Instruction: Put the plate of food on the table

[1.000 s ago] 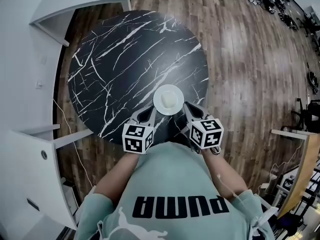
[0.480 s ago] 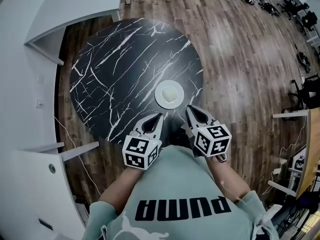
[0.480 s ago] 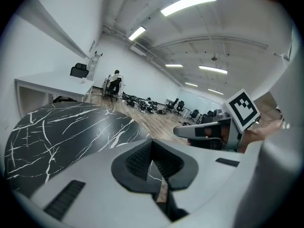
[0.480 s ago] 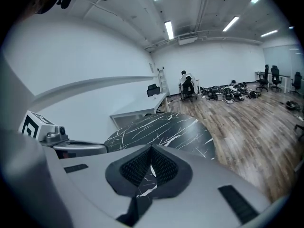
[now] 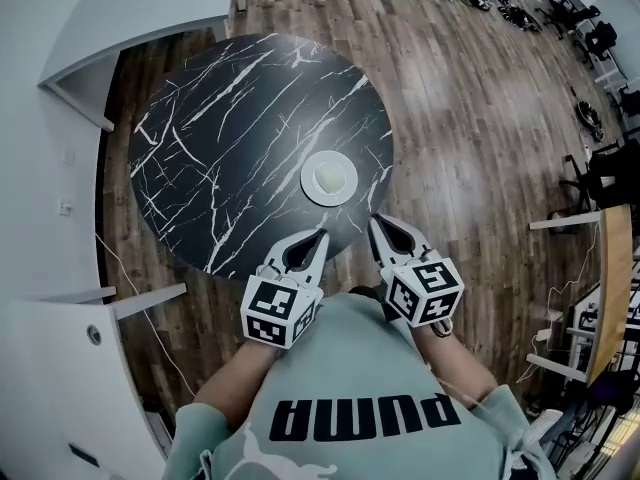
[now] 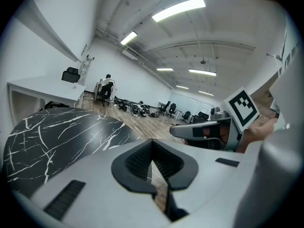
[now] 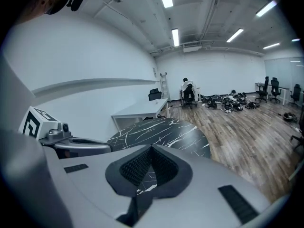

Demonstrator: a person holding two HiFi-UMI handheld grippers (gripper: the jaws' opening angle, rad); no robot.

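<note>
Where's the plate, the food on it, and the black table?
plate (image 5: 308,181): head view, on its left rim.
food (image 5: 330,177): head view, on the middle of the pale lump.
black table (image 5: 230,128): head view, on a bare part of its top.

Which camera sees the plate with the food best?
The head view: it looks down on the whole plate, sitting on the black table. Both gripper views show only the table, not the plate.
</note>
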